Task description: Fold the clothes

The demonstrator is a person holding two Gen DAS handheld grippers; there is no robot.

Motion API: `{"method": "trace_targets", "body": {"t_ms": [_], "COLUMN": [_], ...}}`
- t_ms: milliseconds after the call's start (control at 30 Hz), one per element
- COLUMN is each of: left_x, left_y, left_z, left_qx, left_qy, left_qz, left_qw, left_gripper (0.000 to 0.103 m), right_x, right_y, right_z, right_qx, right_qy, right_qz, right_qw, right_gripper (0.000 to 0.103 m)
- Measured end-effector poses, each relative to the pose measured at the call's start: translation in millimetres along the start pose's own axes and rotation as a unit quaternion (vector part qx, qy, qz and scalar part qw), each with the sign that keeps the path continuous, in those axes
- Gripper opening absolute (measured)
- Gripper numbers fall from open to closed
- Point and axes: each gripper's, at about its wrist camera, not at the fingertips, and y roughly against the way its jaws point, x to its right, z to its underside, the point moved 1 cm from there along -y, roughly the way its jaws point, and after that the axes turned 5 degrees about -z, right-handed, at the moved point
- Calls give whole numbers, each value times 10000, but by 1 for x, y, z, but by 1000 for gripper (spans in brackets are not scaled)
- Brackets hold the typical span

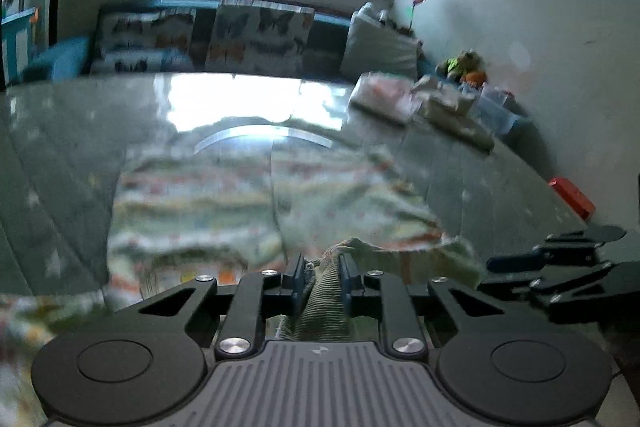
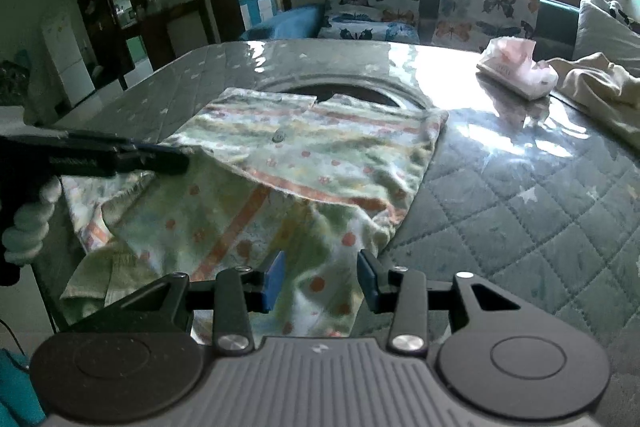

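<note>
A pale green child's garment printed with orange dots and stripes (image 2: 304,163) lies spread on the grey quilted desk under a glossy clear cover (image 2: 520,195), reaching from the middle of the desk to its near edge, where part of the cloth hangs over. Its upper half is folded down over the lower half, a small round button (image 2: 278,137) showing on the folded layer, and its collar lies toward the far side beside a dark round recess in the desk (image 2: 340,93).

The left gripper (image 1: 322,273) has its blue-padded fingers (image 1: 298,277) clenched on a ribbed, striped edge of the garment, the cloth bunched between the pads and running back toward the camera; this view is blurred. In the right wrist view the same gripper comes in from the desk's left edge, held by a hand in a white knitted glove (image 2: 28,223), its tip on the garment's left side.

The right gripper (image 2: 322,281) hovers over the garment's near hem with its blue fingers (image 2: 274,281) released, apart, with cloth seen below the gap but nothing pressed between the pads.

Toward the far right corner of the desk sit a pink and white packet (image 2: 516,71) and a crumpled cream cloth (image 2: 596,87). Beyond the far edge stand butterfly-print cushions (image 2: 486,15) on a teal sofa
</note>
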Motion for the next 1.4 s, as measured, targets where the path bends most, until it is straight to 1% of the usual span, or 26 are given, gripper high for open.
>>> {"method": "trace_targets", "body": {"t_ms": [67,167,233,300,400,467,533,633,667,700,733,800,833,900,1033,1100,1133,1200,1300,1400], "left_x": [-3,-5,-11,-17,-19,-22,-25,-23,-23,-23,-24,-26,-26,-28,-31,-33,-34,-37,-37,-32], "left_y": [-6,-16,-19,-20,-20,-24,-27,-26,-26,-26,-27,-27,-26,-23,-13,-6,-2,3,10,16], "left_z": [-3,0,3,5,8,10,11,10,9,8,8,7,7,6,2,3,4,8,17,28], "left_qx": [-76,-269,-393,-490,-537,-618,-680,-648,-646,-649,-656,-672,-679,-697,-613,-567,-544,-598,-710,-783], "left_qy": [57,47,168,286,205,252,295,240,236,237,242,244,247,254,332,342,341,368,352,291], "left_qz": [-1,-127,-188,-232,-282,-300,-314,-339,-337,-336,-337,-299,-292,-290,-337,-341,-342,-334,-332,-298], "left_qw": [10000,9995,9989,9981,9980,9973,9968,9970,9971,9970,9970,9970,9970,9968,9970,9972,9973,9970,9963,9961], "left_gripper": [21,21,21,22,22,22,26,29,29,30,30,29,29,28,29,43,45,53,56,56], "right_x": [1,3,2,3,5,6,4,-2,-4,-5,-6,-5,-2,4,-1,-6,-9,-14,-19,-24], "right_y": [-2,-11,-19,-27,-41,-43,-38,-29,-28,-29,-30,-34,-36,-36,-25,-20,-18,-16,-13,0], "right_z": [-4,-9,-12,-13,-9,-8,-9,-10,-9,-8,-6,-2,0,2,0,3,6,12,20,22], "right_qx": [77,190,231,211,60,42,90,185,156,108,59,-91,-110,-89,-18,-63,-121,-254,-375,-278], "right_qy": [-20,-77,-25,-29,-34,1,7,89,124,156,188,205,159,58,102,229,322,503,704,736], "right_qz": [15,-1,22,18,42,34,73,28,19,20,21,89,99,73,107,70,69,113,261,204], "right_qw": [10000,9998,9997,9998,10000,10000,9999,9998,9998,9998,9998,9997,9998,9999,9999,9997,9994,9983,9965,9967], "right_gripper": [40,40,40,40,40,40,38,38,38,35,29,27,21,19,20,20,20,20,21,21]}}
